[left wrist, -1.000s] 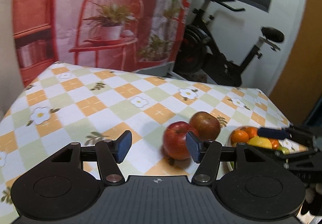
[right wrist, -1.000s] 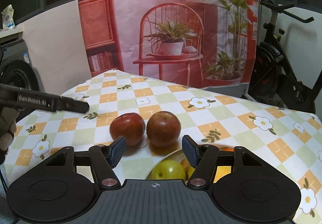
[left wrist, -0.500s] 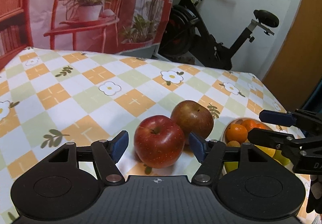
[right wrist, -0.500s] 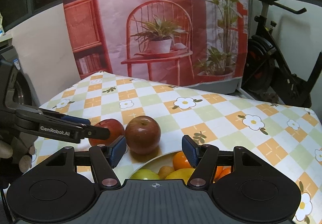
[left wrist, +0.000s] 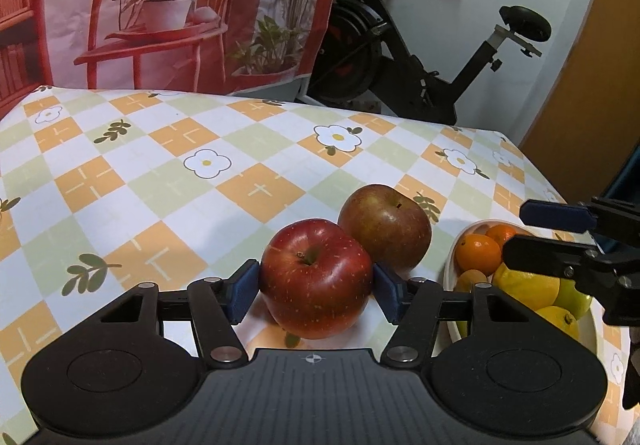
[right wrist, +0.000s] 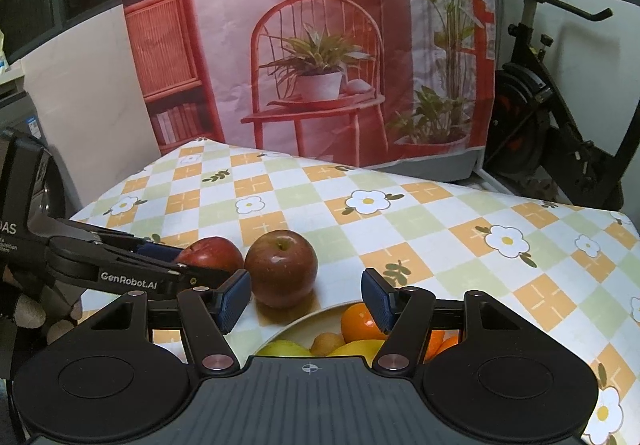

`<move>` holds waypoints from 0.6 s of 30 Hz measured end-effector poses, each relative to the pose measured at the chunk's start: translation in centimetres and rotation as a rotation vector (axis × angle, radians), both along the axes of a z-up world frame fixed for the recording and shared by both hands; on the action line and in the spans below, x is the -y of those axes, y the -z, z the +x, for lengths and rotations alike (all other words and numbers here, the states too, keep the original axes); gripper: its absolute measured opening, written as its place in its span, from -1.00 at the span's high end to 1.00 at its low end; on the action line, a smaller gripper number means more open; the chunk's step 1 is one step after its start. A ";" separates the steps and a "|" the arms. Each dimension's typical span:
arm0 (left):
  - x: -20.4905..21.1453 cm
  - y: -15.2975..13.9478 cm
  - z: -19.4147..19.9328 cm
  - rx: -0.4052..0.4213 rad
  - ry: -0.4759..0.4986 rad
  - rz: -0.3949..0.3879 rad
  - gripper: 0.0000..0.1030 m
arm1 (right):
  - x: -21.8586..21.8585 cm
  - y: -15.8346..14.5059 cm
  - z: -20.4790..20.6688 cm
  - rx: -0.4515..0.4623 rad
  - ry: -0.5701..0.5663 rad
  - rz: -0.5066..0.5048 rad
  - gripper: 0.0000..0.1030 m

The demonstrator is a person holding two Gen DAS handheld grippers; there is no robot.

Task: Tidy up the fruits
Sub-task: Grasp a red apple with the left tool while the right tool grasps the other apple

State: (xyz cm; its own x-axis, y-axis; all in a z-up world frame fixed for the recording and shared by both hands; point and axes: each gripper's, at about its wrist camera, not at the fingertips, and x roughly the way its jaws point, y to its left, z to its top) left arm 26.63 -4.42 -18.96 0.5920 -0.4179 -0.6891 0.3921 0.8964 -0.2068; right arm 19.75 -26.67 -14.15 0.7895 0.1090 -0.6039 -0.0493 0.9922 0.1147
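A shiny red apple (left wrist: 316, 281) rests on the checked tablecloth (left wrist: 160, 173), between the blue pads of my left gripper (left wrist: 316, 285). Its jaws are closing and both pads touch the apple's sides. A duller brown-red apple (left wrist: 384, 229) sits just behind, touching it. To the right stands a white bowl (left wrist: 450, 265) holding oranges, lemons and a green fruit. My right gripper (right wrist: 306, 297) hovers open over the bowl's near rim (right wrist: 304, 321) with nothing gripped. In the right wrist view the left gripper (right wrist: 200, 265) reaches in from the left around the red apple (right wrist: 210, 253), beside the brown-red apple (right wrist: 282, 269).
An exercise bike (left wrist: 420, 57) stands beyond the table's far right edge. A printed backdrop (left wrist: 160, 5) of a red chair and plants hangs behind the table. A hand (right wrist: 24, 309) holds the left gripper at the left edge.
My left gripper dropped and slid forward until the red apple sat between its pads, then narrowed onto it. The right gripper drifted slightly over the bowl, still equally open.
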 end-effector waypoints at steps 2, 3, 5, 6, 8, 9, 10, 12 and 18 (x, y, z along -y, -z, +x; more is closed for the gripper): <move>0.1 -0.1 -0.4 0.011 0.004 0.024 -0.23 | -0.1 0.0 0.2 -0.004 -0.003 0.000 -0.12; 0.1 -0.2 -0.6 0.017 0.006 0.037 -0.23 | -0.2 0.0 0.4 -0.008 -0.006 -0.001 -0.12; -0.1 -0.3 -0.9 0.024 0.006 0.059 -0.23 | -0.4 0.1 0.7 -0.015 -0.010 -0.001 -0.12; -0.3 -0.4 -1.1 0.025 0.004 0.065 -0.23 | -0.5 0.1 0.9 -0.021 -0.013 -0.002 -0.12; -0.9 -0.4 -1.3 0.018 -0.002 0.066 -0.23 | -0.8 0.2 1.2 -0.033 -0.020 -0.004 -0.12; -1.3 -0.5 -1.5 0.015 -0.005 0.067 -0.23 | -1.0 0.2 1.5 -0.039 -0.025 -0.006 -0.12; -1.6 -0.6 -1.6 0.013 -0.010 0.072 -0.23 | -1.1 0.2 1.7 -0.045 -0.029 -0.007 -0.12; -2.3 -0.7 -1.9 0.017 -0.022 0.093 -0.23 | -1.5 0.2 2.0 -0.052 -0.041 -0.010 -0.12; -4.3 -1.1 -2.8 0.039 -0.080 0.144 -0.23 | -2.6 0.2 3.6 -0.079 -0.071 -0.026 -0.12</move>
State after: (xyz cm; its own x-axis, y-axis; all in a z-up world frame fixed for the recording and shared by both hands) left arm 23.88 -0.11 -17.88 0.6470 -0.2670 -0.7142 0.3233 0.9444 -0.0602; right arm 23.31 -24.08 -14.33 0.7303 0.1467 -0.6672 -0.1118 0.9892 0.0951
